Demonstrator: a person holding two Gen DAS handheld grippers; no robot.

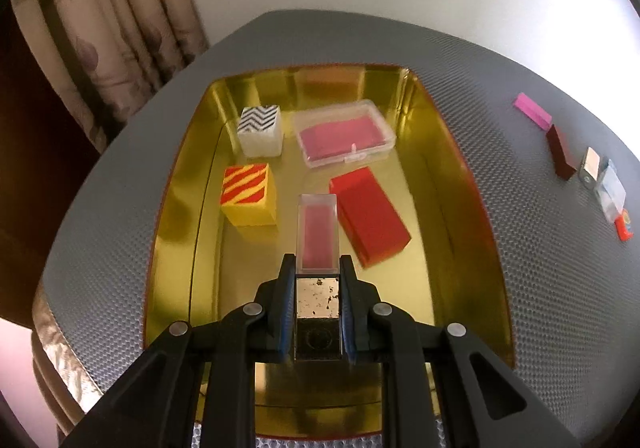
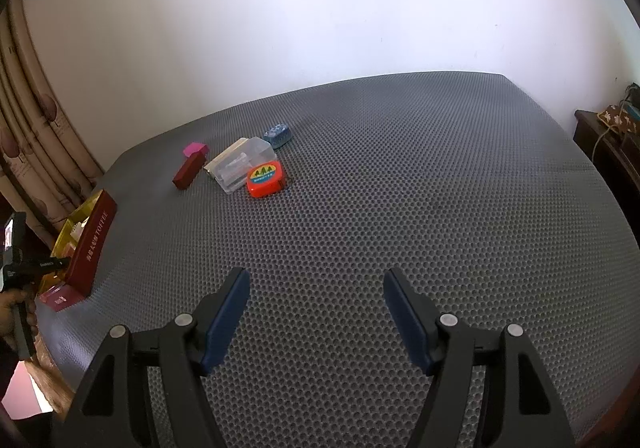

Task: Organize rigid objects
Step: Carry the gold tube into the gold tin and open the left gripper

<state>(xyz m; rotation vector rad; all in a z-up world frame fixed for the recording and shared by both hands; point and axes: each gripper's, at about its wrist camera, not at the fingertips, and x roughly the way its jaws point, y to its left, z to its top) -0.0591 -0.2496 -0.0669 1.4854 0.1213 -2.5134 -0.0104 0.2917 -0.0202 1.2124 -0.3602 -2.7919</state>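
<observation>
In the left wrist view my left gripper [image 1: 317, 268] is shut on a slim clear case with a pink insert [image 1: 317, 234], held over the gold tin [image 1: 448, 183]. Inside the tin lie a chevron-patterned white cube [image 1: 261, 130], a red-and-yellow striped cube [image 1: 249, 193], a clear box with pink contents [image 1: 345, 137] and a red block [image 1: 370, 215]. In the right wrist view my right gripper [image 2: 316, 280] stands open above the bare grey mat [image 2: 400, 207], nothing between its fingers. Farther off lies a cluster: orange tape measure [image 2: 265, 178], clear box [image 2: 240, 163], dark red bar [image 2: 189, 170], pink block [image 2: 195, 149], blue item [image 2: 277, 135].
The tin's red side [image 2: 93, 246] and a small pink box [image 2: 60, 298] sit at the mat's left edge, with a hand [image 2: 16, 312] holding the other gripper there. A curtain [image 1: 120, 27] hangs at left, a white wall behind. A dark wooden cabinet [image 2: 608, 151] stands at right.
</observation>
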